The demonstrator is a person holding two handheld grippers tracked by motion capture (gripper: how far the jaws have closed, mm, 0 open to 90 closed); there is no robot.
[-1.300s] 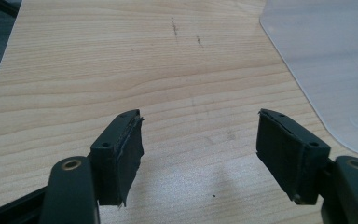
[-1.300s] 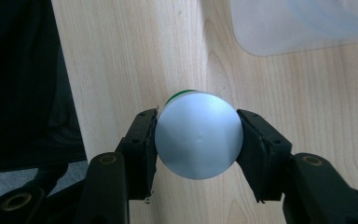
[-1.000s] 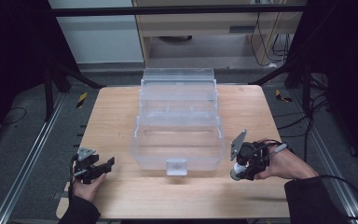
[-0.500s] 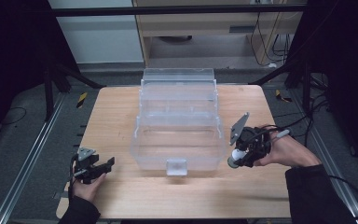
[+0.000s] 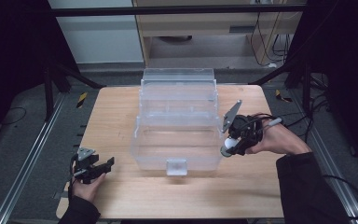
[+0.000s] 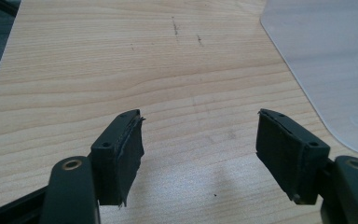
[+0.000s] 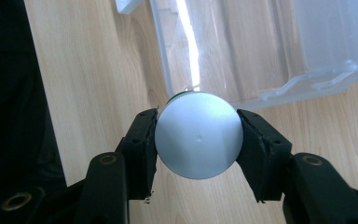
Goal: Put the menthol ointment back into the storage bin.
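A clear plastic tiered box [image 5: 177, 116] stands open in the middle of the wooden table [image 5: 116, 116]. My right gripper [image 5: 229, 145] hovers at the box's right front corner, shut on a round white-and-silver object [image 7: 198, 135] with a thin green edge; what it is I cannot tell. In the right gripper view the box's rim [image 7: 303, 88] lies just beyond that object. My left gripper [image 5: 103, 166] rests low at the table's front left, open, with bare wood between its pads [image 6: 121, 154]. A corner of the clear box [image 6: 335, 70] shows at the upper right of the left gripper view.
Metal frame rails [image 5: 23, 168] run along the left and right of the table. Behind it stand a white cabinet [image 5: 98, 32] and a wooden shelf with cables [image 5: 261, 37]. Bare wood lies in front of the box and to its left.
My right gripper, holding the round object, has risen and moved left and forward from the table's right front to the box's right corner. The left gripper has stayed put.
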